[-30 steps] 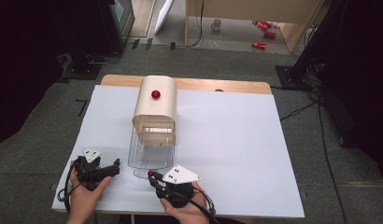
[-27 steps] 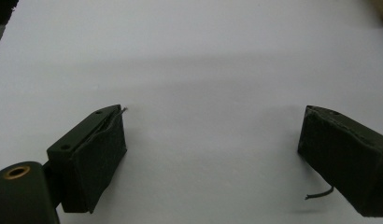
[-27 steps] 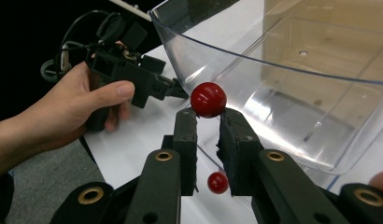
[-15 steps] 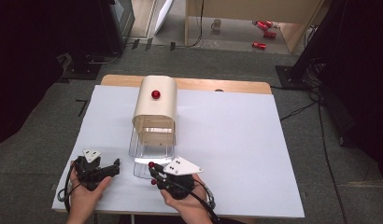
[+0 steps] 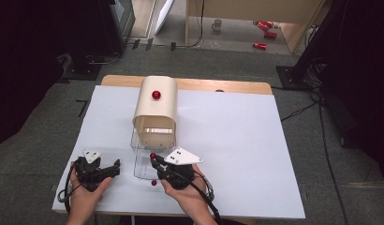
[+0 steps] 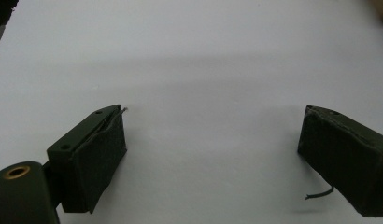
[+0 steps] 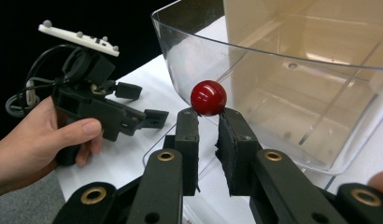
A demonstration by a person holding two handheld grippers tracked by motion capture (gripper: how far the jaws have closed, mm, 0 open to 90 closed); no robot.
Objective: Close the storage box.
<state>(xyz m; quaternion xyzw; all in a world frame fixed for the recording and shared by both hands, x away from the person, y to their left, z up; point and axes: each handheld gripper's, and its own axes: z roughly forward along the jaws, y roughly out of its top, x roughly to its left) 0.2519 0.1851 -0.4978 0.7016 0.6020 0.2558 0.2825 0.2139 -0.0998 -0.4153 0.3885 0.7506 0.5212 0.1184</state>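
Observation:
A small red ball point(image 7: 208, 97) is pinched at the very tips of my right gripper point(image 7: 208, 114), just in front of the curved rim of a clear plastic tray point(image 7: 292, 70). From above, the right gripper point(image 5: 154, 160) holds that ball point(image 5: 152, 155) over the tray's point(image 5: 142, 161) near end. The tray pokes out from under a beige arched housing point(image 5: 155, 117) that has a red knob point(image 5: 156, 94) on top. A second red ball point(image 5: 154, 182) lies on the white sheet below the right hand. My left gripper point(image 5: 116, 168) rests open on the sheet, nothing between its pads point(image 6: 105, 158).
A white sheet point(image 5: 237, 140) covers the table, with wide bare room to the right. The table's wooden far edge point(image 5: 227, 86) shows behind the housing. Cables trail from both grippers toward the near edge. Floor clutter lies beyond the table.
My right gripper has moved away from the person with the red ball, up to the tray's near rim. A second ball on the sheet is now uncovered. The left gripper stayed put.

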